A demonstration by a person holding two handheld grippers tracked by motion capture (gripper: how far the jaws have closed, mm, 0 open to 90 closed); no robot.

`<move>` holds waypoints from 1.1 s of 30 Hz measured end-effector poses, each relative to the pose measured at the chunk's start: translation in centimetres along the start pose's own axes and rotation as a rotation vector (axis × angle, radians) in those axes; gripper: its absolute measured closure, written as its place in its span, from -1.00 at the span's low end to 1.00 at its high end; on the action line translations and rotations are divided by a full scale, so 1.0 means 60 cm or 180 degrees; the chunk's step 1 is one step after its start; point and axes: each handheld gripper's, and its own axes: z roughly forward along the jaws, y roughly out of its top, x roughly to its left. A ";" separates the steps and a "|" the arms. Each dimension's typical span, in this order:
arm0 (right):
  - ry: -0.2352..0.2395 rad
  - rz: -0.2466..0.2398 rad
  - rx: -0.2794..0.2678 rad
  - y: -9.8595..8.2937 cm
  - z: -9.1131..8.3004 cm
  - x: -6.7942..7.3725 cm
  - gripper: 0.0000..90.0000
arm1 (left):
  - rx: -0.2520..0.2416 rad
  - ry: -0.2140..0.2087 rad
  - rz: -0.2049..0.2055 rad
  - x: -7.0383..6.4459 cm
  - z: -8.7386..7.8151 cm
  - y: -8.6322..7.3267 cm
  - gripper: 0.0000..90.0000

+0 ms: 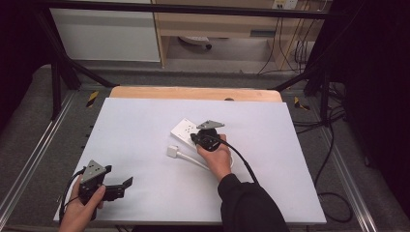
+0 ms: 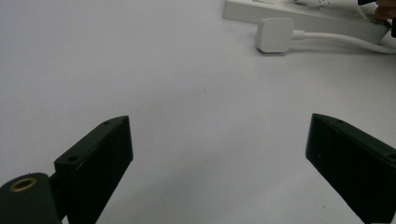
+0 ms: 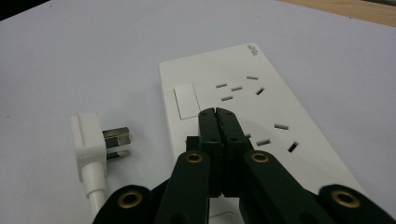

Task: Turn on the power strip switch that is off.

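Note:
A white power strip lies flat near the table's middle, its sockets and a rocker switch facing up. Left of it, a white plug rests on its side with its metal prongs toward the strip, and its cord trails toward the person. My right gripper is shut with nothing between its jaws, its tips just over the strip beside the switch. My left gripper stands wide open at the near left corner, well apart from the plug and strip.
The white board covers a wooden table whose far edge shows. Black frame bars and loose cables run along the right side on the floor. A shelf unit and white cabinet stand beyond the table.

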 end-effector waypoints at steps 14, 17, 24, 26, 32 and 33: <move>0.0001 -0.0041 0.0037 -0.002 -0.002 0.003 1.00 | 0.0000 0.0004 0.0003 0.001 -0.001 0.000 -0.84; -0.0008 -0.0052 0.0060 -0.003 -0.004 0.004 1.00 | -0.0005 0.0001 -0.0006 0.000 0.000 0.000 -0.84; -0.0019 -0.0043 0.0049 -0.008 -0.010 0.003 1.00 | -0.0011 0.0010 -0.0004 0.001 -0.001 0.000 -0.84; -0.0019 -0.0046 0.0051 -0.008 -0.012 0.003 1.00 | -0.0006 0.0009 -0.0001 0.000 0.000 0.000 -0.84; -0.0005 -0.0087 0.0054 -0.010 -0.014 0.008 1.00 | -0.0002 0.0010 -0.0001 0.000 0.000 0.000 -0.84; -0.0001 -0.0086 0.0052 -0.010 -0.014 0.008 1.00 | 0.0002 0.0010 0.0005 0.001 -0.001 0.000 -0.84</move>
